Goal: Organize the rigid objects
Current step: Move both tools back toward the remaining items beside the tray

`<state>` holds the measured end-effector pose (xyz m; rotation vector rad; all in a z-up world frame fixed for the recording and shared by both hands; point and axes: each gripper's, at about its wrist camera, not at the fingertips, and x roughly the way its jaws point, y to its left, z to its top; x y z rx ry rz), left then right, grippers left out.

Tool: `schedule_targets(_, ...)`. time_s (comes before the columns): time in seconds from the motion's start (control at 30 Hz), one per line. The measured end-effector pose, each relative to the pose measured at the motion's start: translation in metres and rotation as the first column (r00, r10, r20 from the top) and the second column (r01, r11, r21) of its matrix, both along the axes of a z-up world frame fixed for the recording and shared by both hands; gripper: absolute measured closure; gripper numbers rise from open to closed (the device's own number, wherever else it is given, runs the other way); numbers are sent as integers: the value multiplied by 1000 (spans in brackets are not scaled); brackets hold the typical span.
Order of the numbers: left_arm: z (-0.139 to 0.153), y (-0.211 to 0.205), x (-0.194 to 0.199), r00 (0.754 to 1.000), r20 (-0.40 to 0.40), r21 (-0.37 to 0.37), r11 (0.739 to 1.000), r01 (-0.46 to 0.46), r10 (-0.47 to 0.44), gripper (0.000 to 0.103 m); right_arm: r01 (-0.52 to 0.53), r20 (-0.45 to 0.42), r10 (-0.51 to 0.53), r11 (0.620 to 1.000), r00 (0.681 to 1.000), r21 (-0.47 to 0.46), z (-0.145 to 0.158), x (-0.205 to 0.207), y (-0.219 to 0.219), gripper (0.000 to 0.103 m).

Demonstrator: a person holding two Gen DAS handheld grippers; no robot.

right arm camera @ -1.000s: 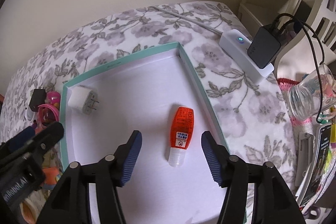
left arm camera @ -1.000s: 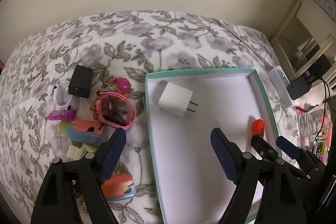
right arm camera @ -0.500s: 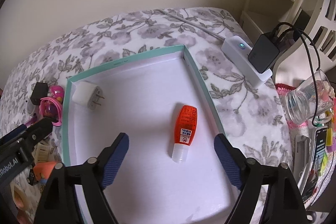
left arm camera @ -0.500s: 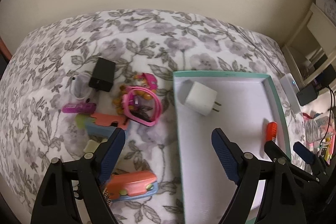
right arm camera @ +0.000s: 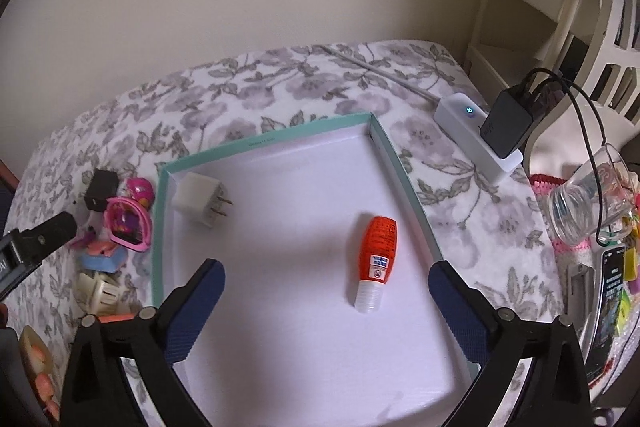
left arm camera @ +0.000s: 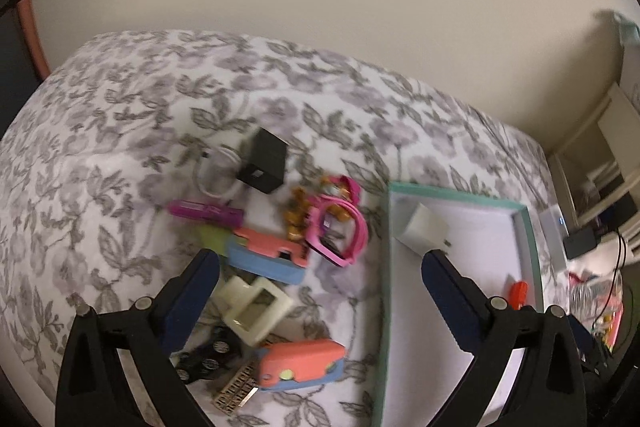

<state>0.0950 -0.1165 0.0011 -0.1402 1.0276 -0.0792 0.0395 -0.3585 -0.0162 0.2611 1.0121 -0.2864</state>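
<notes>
Now both grippers empty, jaws just opened wide: right gripper [right arm camera: 326,283] above orange bottle [right arm camera: 375,257] near teal box [right arm camera: 276,141] right wall; left gripper [left arm camera: 320,277] over toy clutter beside box left wall; white charger [right arm camera: 199,198] in far-left corner

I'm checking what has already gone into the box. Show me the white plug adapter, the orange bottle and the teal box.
white plug adapter [right arm camera: 197,202], right wrist view, on its white body.
orange bottle [right arm camera: 377,247], right wrist view, on its orange label.
teal box [right arm camera: 280,140], right wrist view, on its far rim.

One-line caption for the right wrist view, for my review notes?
Right gripper, jaws just opened and empty, above the tray, where an orange bottle and white charger lie apart.
</notes>
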Motion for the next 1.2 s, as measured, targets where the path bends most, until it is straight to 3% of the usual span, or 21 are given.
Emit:
schedule_targets(0.43,20,57,-9,985,98,6,990,-141,140,2,-98,37,96,992,995,76,-1,9,39,0)
schedule_targets(0.83,19,107,-29,979,87,6,982,-187,186,1,-217,47,213,972,976,95,-2,16,83,0)
schedule_targets(1.2,11,139,-37,974,43,8,975,-221,221,1,-368,65,365,928,929,57,-2,21,144,0)
